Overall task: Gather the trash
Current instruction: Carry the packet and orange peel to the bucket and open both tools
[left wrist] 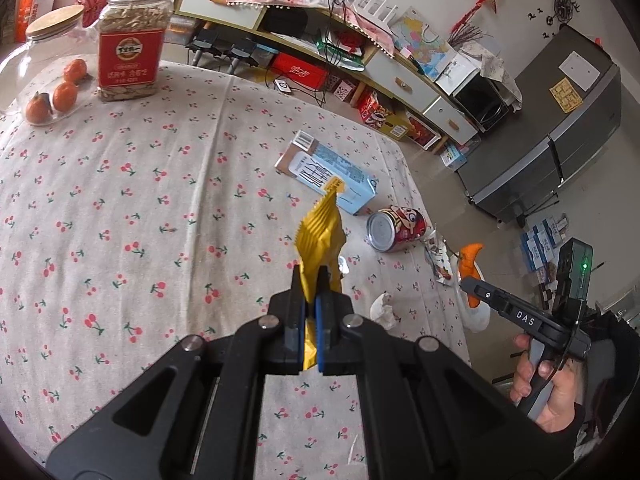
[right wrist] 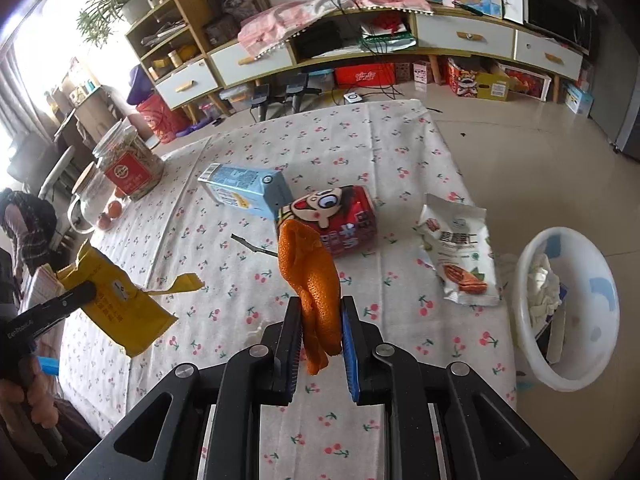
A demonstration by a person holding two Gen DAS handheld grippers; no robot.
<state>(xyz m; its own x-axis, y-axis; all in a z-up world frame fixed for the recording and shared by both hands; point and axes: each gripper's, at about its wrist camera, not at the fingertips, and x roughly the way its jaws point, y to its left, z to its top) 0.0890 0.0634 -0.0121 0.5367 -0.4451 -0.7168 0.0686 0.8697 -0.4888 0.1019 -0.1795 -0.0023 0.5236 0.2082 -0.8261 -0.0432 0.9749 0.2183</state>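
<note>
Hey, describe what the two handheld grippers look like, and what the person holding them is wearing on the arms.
Both are black, angular linkage frames with silver pivot bolts and blue pads lining the fingers. The left gripper looks the same as the right gripper. Seen from the left wrist, the right one has a grey pistol handle, white DAS lettering, and a dark module with a green light. A dark sleeve covers that arm.

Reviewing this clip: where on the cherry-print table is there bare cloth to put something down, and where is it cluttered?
Bare cloth runs from the seed jar and oranges to the blue carton. Crowded: the corner near the white basin, where the carton, red can, nut packet and crumpled tissue lie.
</note>
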